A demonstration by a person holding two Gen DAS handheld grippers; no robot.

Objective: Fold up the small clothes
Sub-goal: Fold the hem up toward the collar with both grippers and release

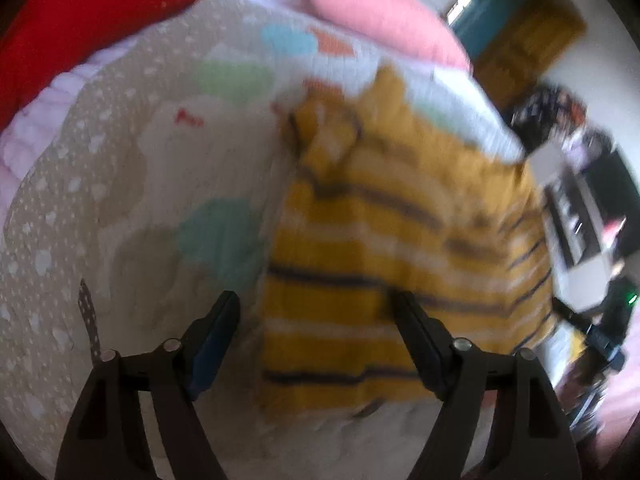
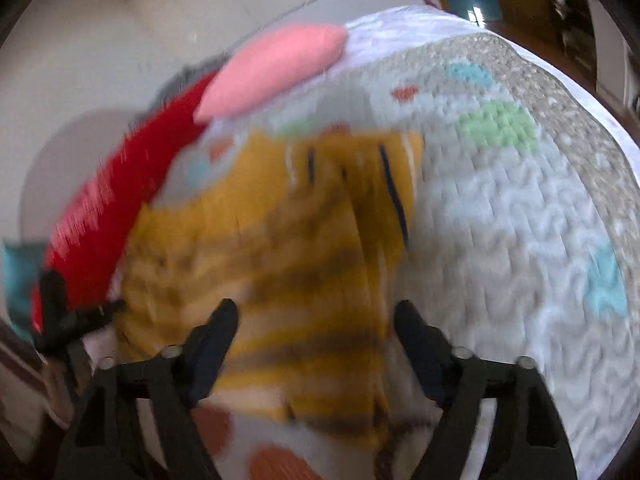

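A small mustard-yellow garment with white and dark stripes (image 1: pixel 384 248) lies partly folded on a quilted bed cover (image 1: pixel 132 184). My left gripper (image 1: pixel 316 300) is open and empty, just above the garment's near left edge. In the right wrist view the same garment (image 2: pixel 280 248) lies spread below my right gripper (image 2: pixel 316 308), which is open and empty over its near part. Both views are blurred by motion.
A pink pillow (image 1: pixel 376 16) and a red pillow (image 1: pixel 100 12) lie at the head of the bed; both also show in the right wrist view, pink (image 2: pixel 272 68) and red (image 2: pixel 120 200). The other gripper (image 2: pixel 68 320) shows at left. Furniture (image 1: pixel 580 216) stands past the bed's right edge.
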